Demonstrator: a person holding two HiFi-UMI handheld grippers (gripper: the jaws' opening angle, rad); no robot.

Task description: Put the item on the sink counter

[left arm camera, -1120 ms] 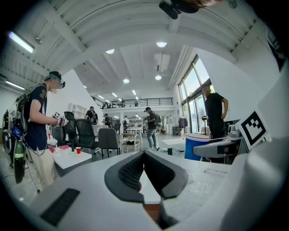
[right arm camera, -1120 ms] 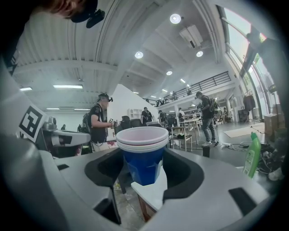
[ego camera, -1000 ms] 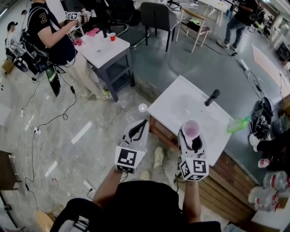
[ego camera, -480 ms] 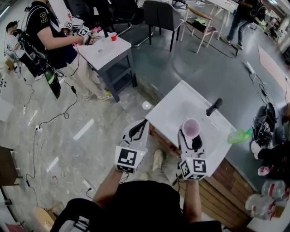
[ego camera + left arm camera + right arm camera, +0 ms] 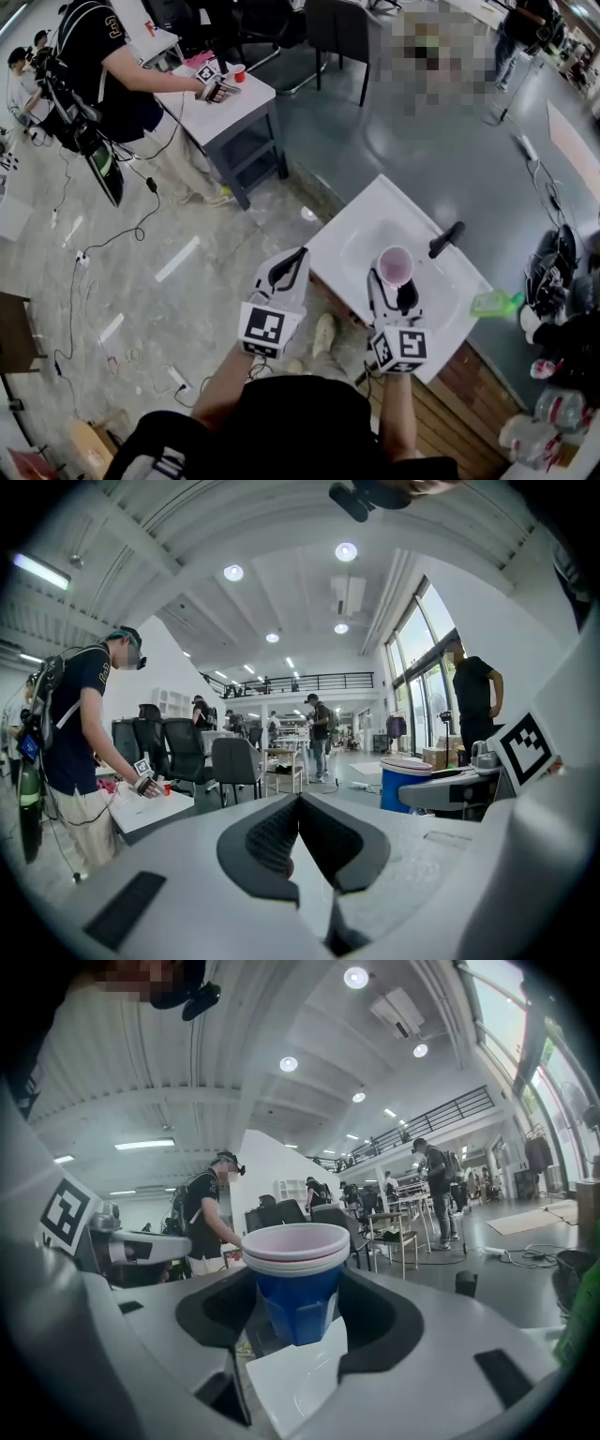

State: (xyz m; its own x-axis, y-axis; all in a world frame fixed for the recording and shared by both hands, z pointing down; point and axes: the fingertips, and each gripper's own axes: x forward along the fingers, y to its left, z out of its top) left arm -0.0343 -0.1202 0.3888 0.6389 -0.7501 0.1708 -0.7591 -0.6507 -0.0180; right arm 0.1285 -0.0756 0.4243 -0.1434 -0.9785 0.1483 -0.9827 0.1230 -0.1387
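- The cup [image 5: 298,1279], blue-walled with a pale rim, is held upright between the jaws of the right gripper [image 5: 300,1321]; the pads are pressed against its lower body from both sides.
- In the head view the cup is seen from above, its pinkish inside facing up, in front of the person and over the white sink counter [image 5: 371,208].
- The cup is lifted and carried in the air; no contact with the counter is shown, so the placing is judged not yet done.
- The basin [image 5: 361,246] and the black faucet [image 5: 445,238] lie just beyond the cup, and a green item [image 5: 494,302] rests at the counter's right edge, well apart from the cup.
- Whether the cup hangs over the basin or over the flat front rim cannot be settled from above.
- The left gripper [image 5: 299,822] is held beside the right one, off the counter's left corner and over the floor; its jaws are brought together and nothing is gripped between them.
- The carrying part is judged nearly finished, since the counter is directly below the right gripper.
- What is left: the cup is to be lowered onto a flat part of the counter, the base is to be seated level, the jaws are to be parted, and the gripper is to be drawn back without the cup being tipped.
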